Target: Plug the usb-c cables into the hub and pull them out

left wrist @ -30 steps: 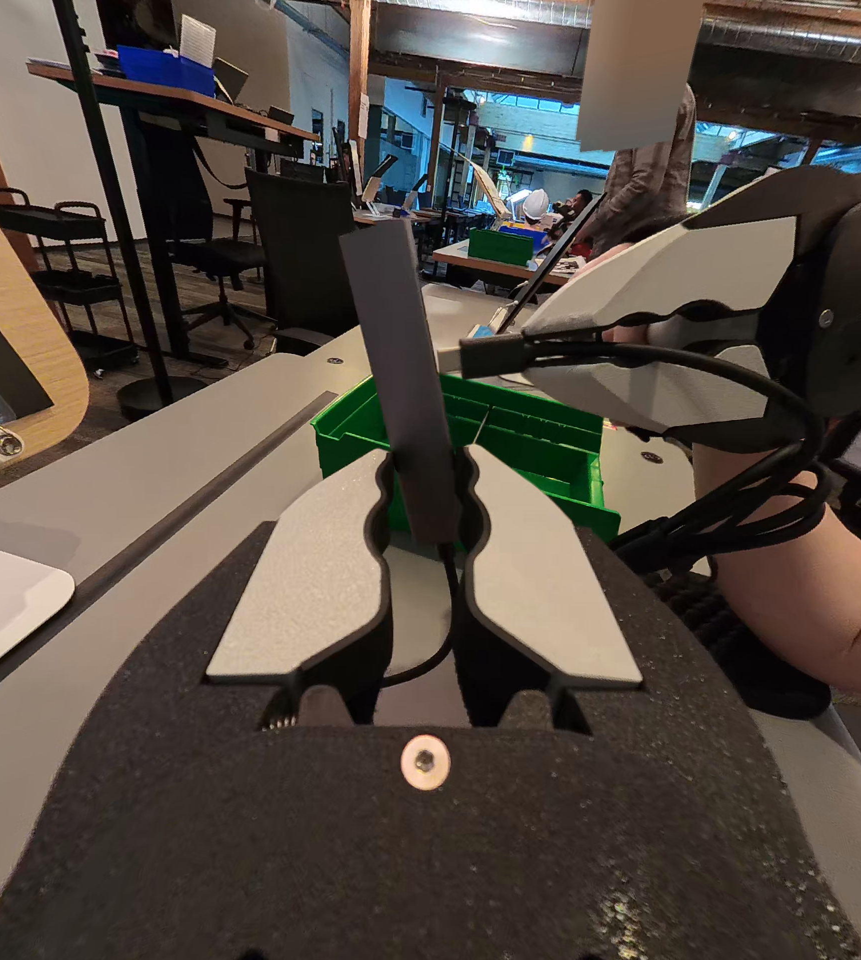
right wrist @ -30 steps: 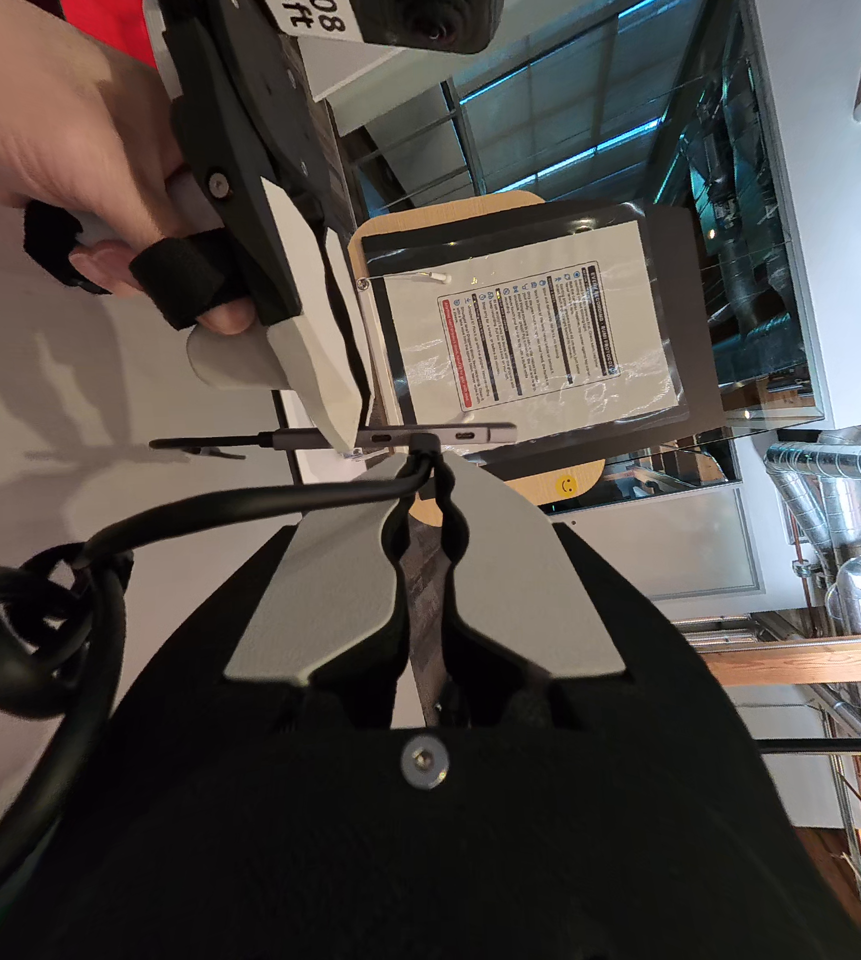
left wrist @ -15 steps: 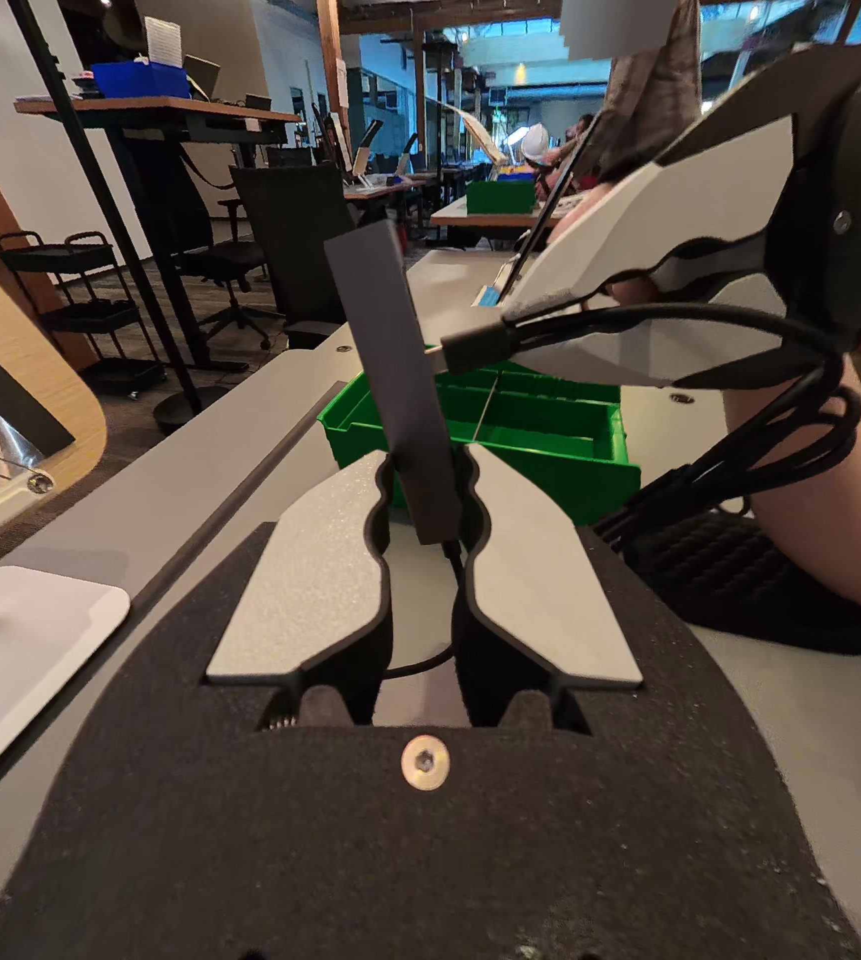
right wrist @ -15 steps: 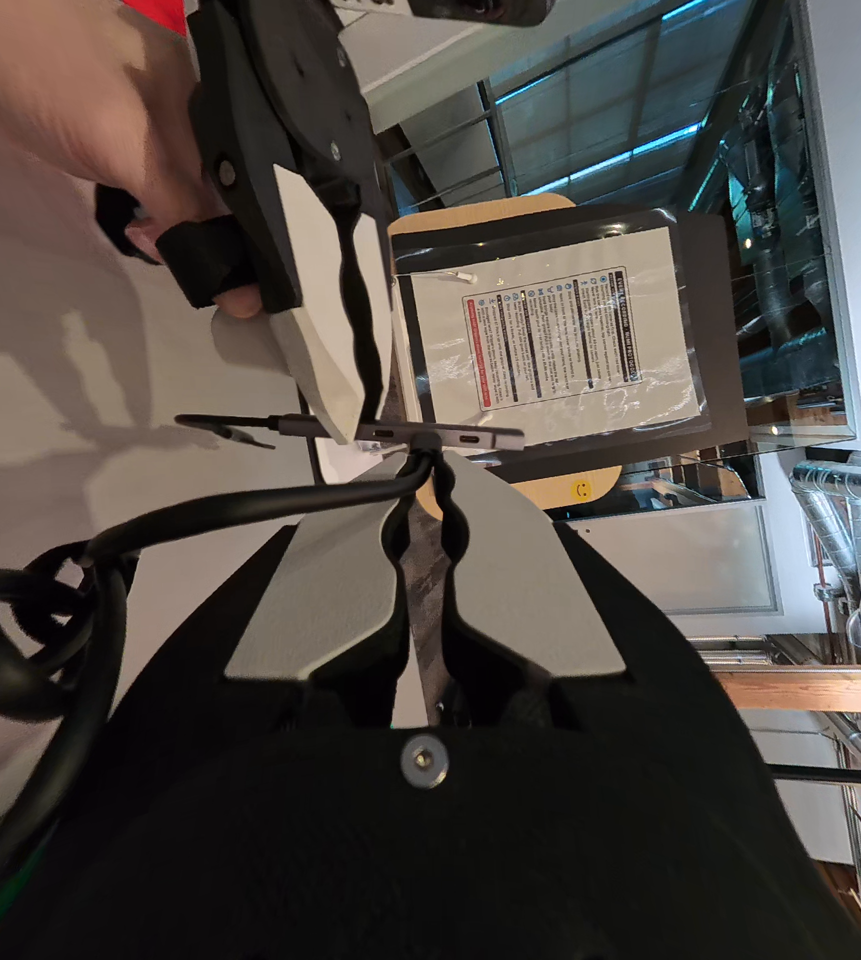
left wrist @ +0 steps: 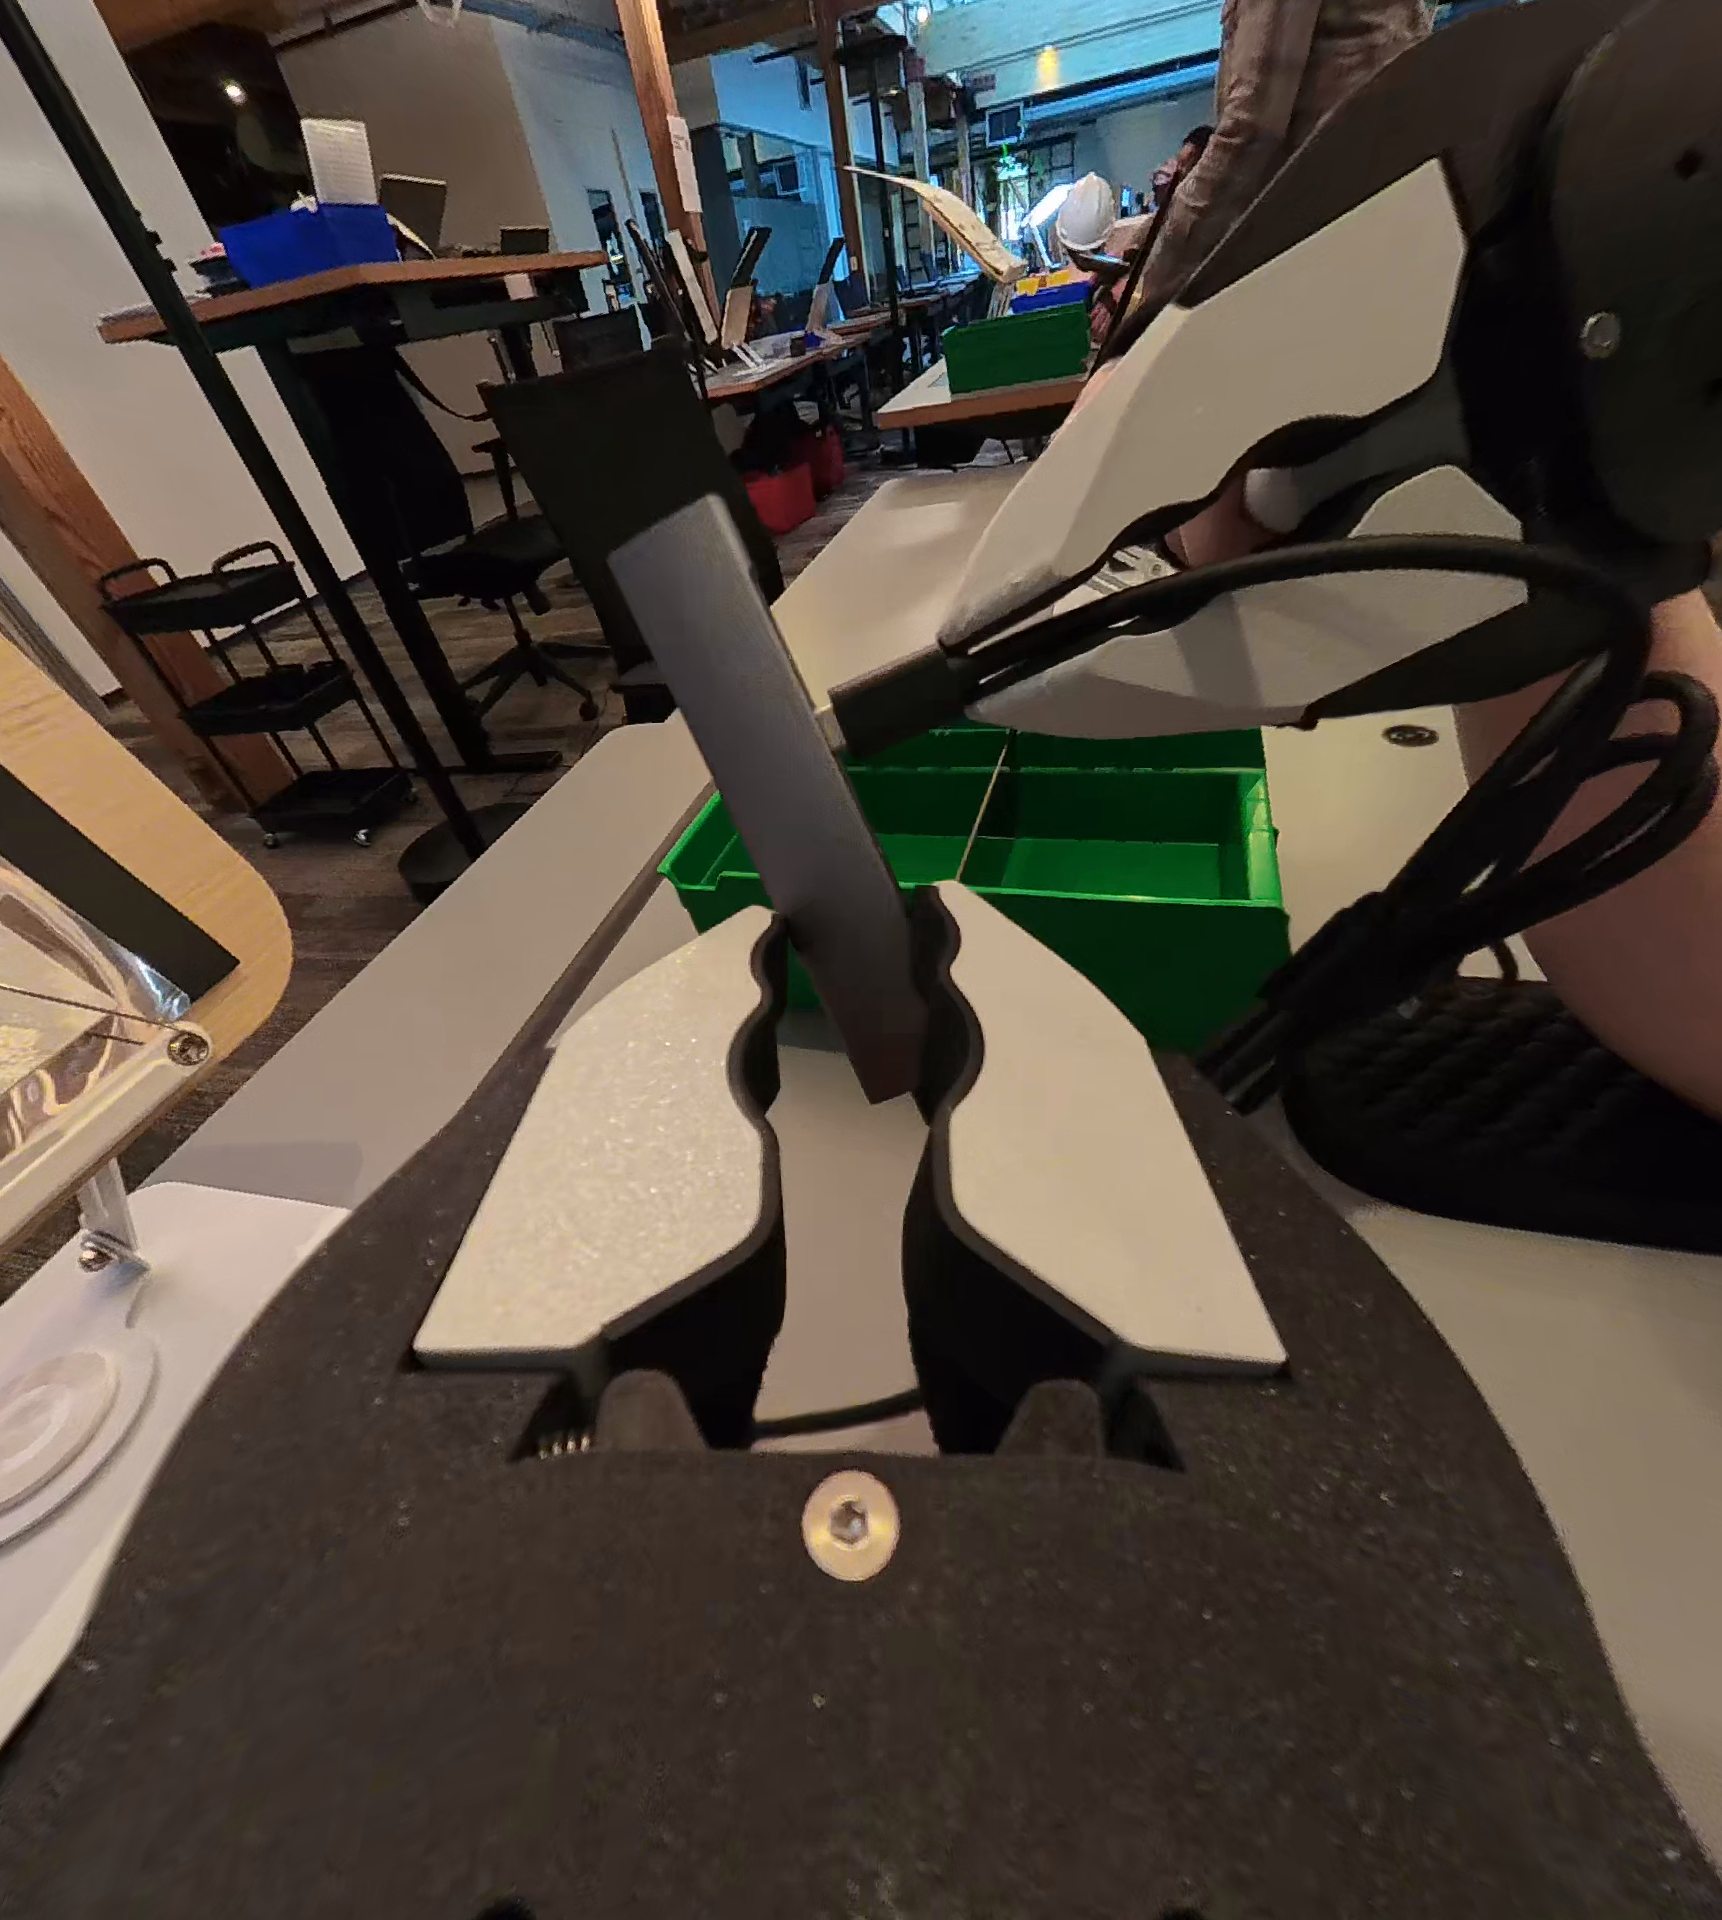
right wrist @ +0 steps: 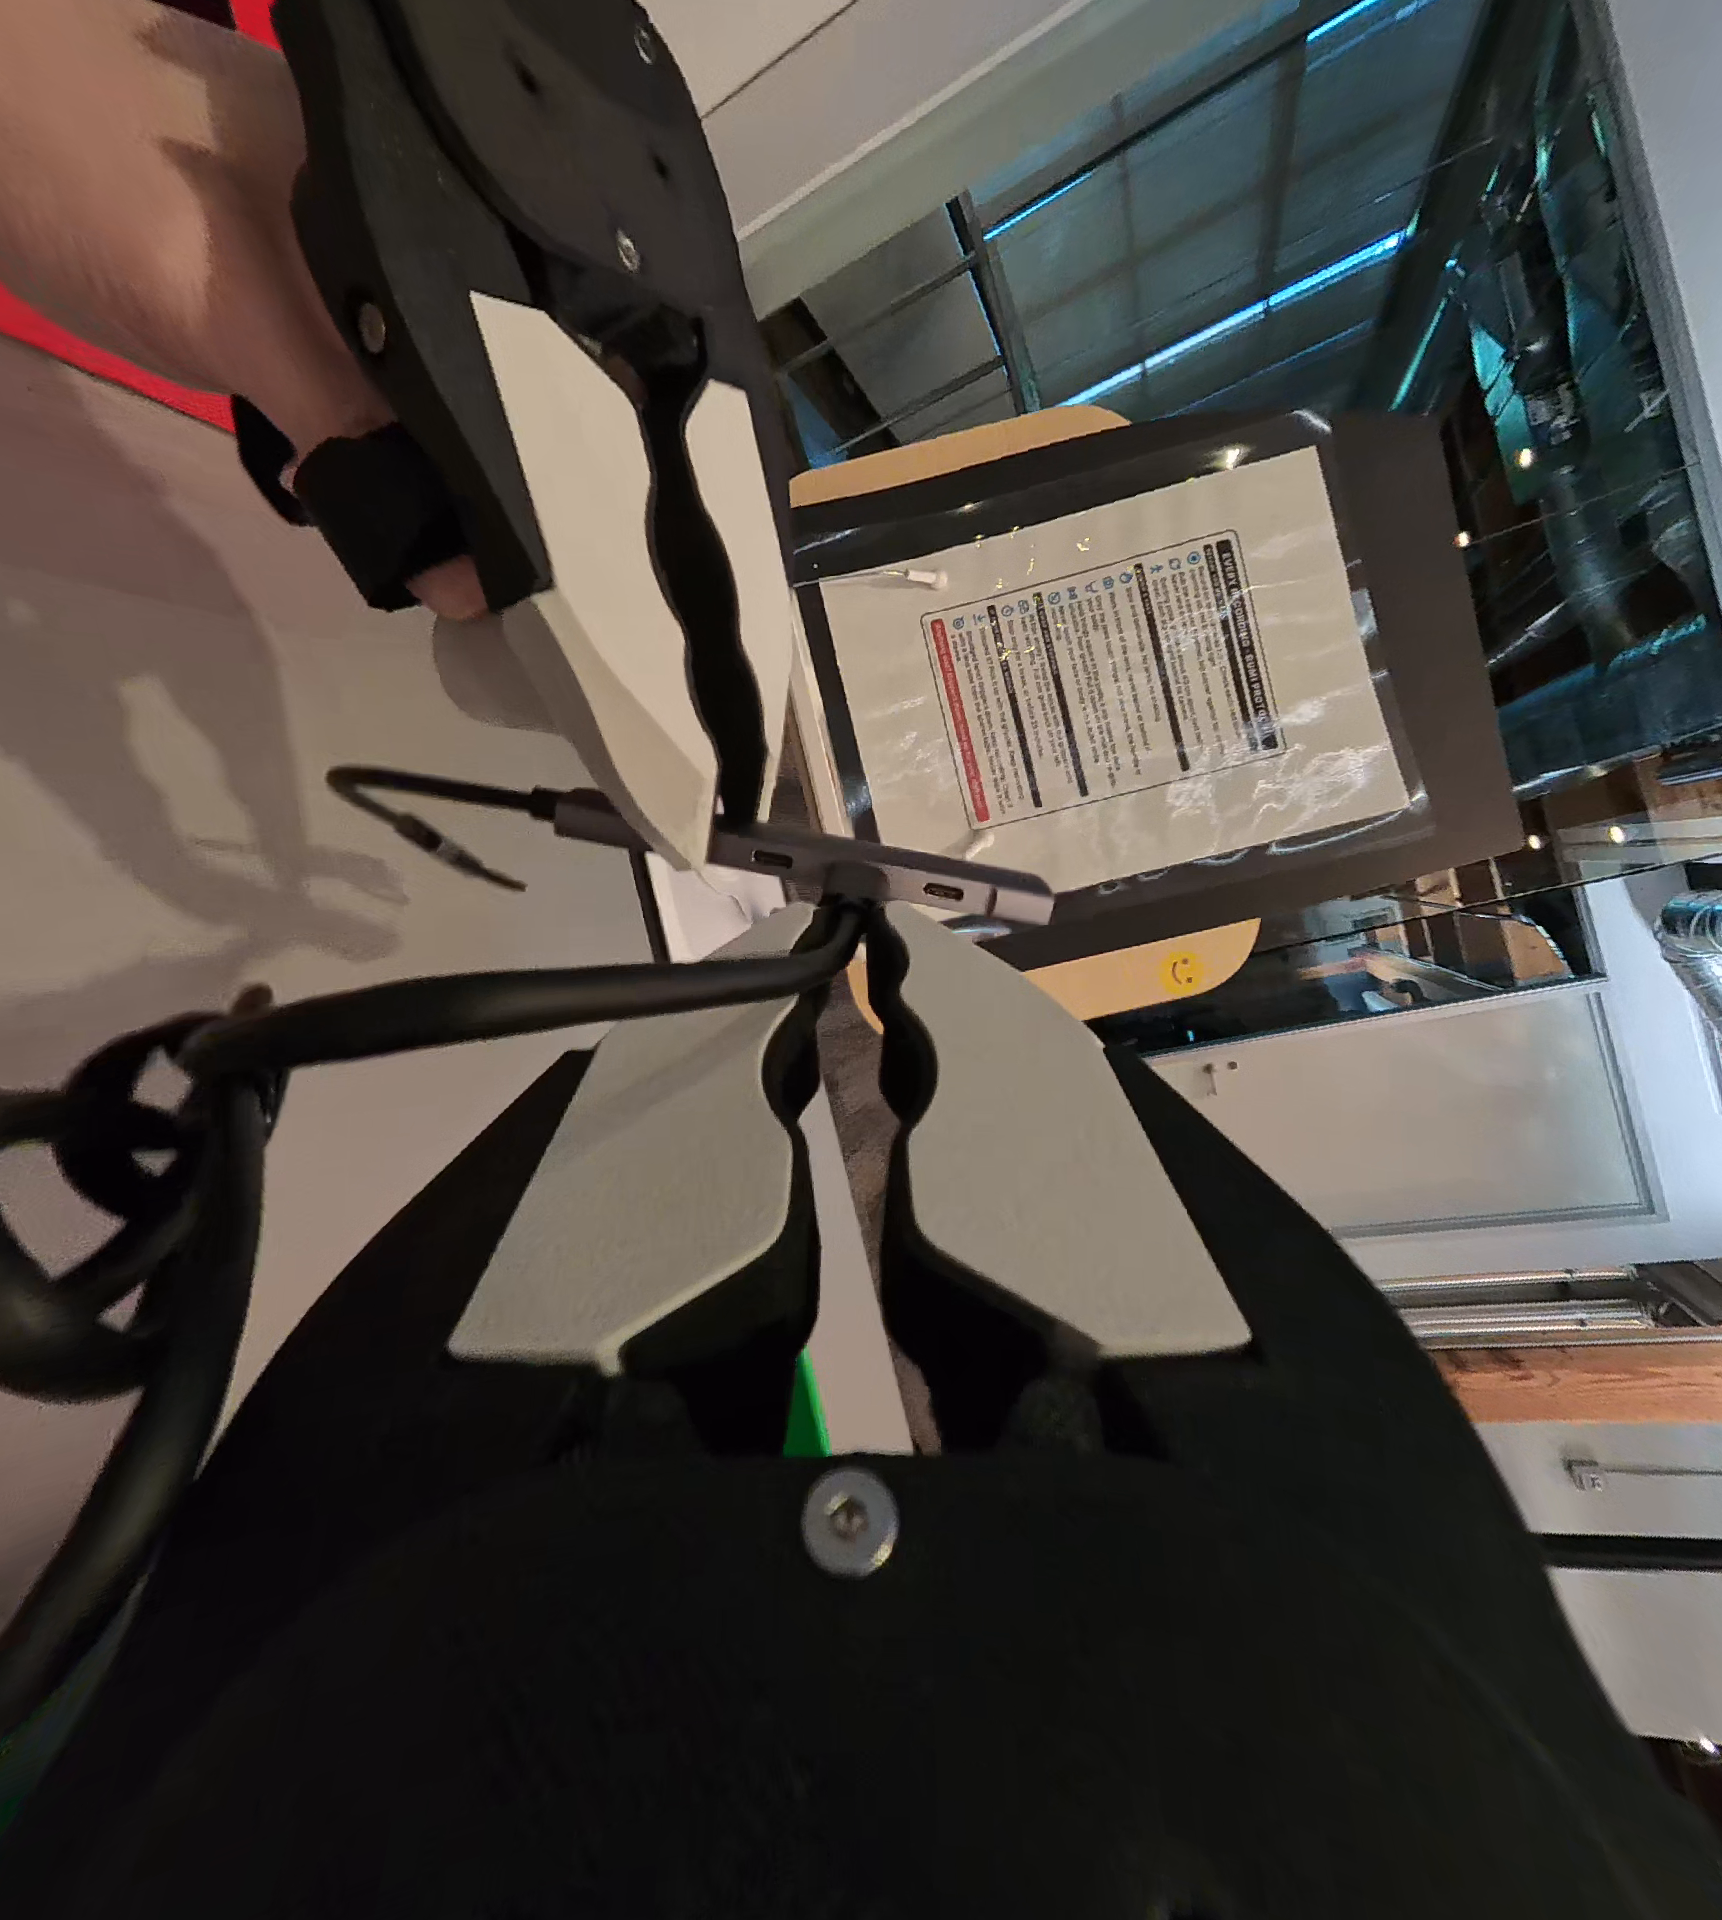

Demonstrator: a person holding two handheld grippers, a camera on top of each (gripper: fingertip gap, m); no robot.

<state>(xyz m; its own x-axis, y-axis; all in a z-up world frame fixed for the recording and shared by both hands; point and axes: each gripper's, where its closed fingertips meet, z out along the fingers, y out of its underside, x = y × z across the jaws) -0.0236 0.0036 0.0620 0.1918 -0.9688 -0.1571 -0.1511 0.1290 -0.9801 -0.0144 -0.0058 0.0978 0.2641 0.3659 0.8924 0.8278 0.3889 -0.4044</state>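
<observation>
Left tool [left wrist: 852, 971] clamped on the lower end of the grey hub [left wrist: 763, 769], which stands tilted above the bench [left wrist: 545, 935]. Right tool [right wrist: 852, 920] pinched together on the black usb-c cable's plug [left wrist: 888, 696], plug tip seated at the hub's side edge (middle port; open ports show either side in the right wrist view). Cable slack loops below the right tool. Green bin [left wrist: 1127, 883] sits behind the hub.
</observation>
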